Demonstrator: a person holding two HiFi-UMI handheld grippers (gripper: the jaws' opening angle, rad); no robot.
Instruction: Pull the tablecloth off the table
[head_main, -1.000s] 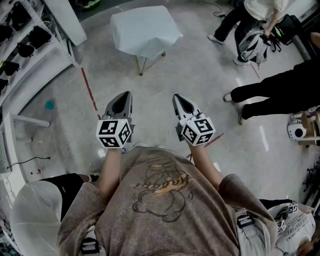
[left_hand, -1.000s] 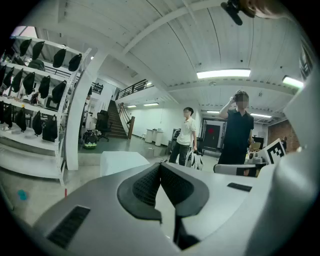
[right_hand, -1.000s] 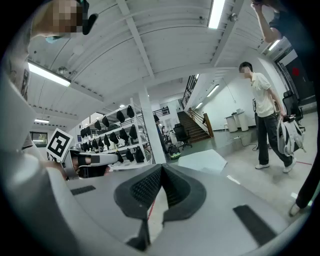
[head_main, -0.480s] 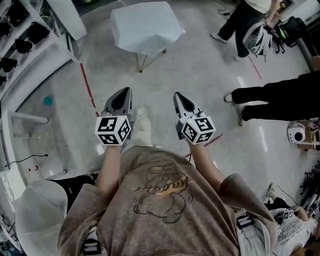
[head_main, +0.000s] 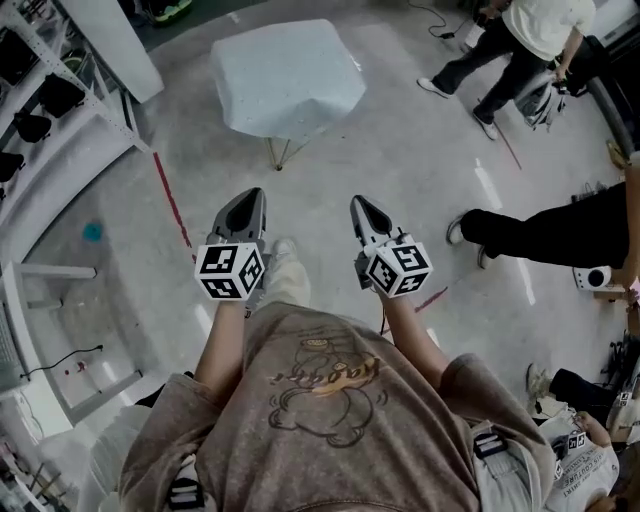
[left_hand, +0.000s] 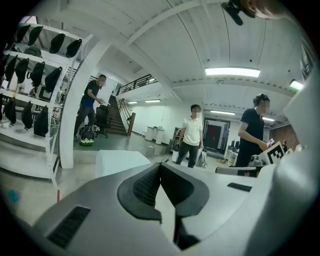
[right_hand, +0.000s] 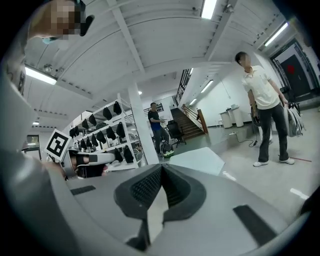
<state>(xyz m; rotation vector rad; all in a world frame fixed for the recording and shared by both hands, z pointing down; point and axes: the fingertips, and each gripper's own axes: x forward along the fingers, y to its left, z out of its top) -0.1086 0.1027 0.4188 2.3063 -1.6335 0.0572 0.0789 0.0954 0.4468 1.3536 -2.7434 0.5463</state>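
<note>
A small table draped in a pale blue-white tablecloth (head_main: 285, 75) stands on the floor ahead of me, its thin legs (head_main: 279, 155) showing below the hem. The tablecloth (left_hand: 120, 162) shows beyond the left jaws, and the tablecloth (right_hand: 197, 160) beyond the right jaws. My left gripper (head_main: 246, 204) is shut and empty, held at chest height well short of the table. My right gripper (head_main: 363, 211) is also shut with nothing in it, level with the left one.
White shelving with dark bags (head_main: 40, 85) runs along the left. A red tape line (head_main: 172, 195) crosses the grey floor. People stand at the right (head_main: 545, 235) and far right (head_main: 520, 45). A white pillar (head_main: 115, 40) rises left of the table.
I have stepped forward: the table sits a little lower and larger in the head view. A foot now shows between the grippers. Both grippers stay shut, side by side.
</note>
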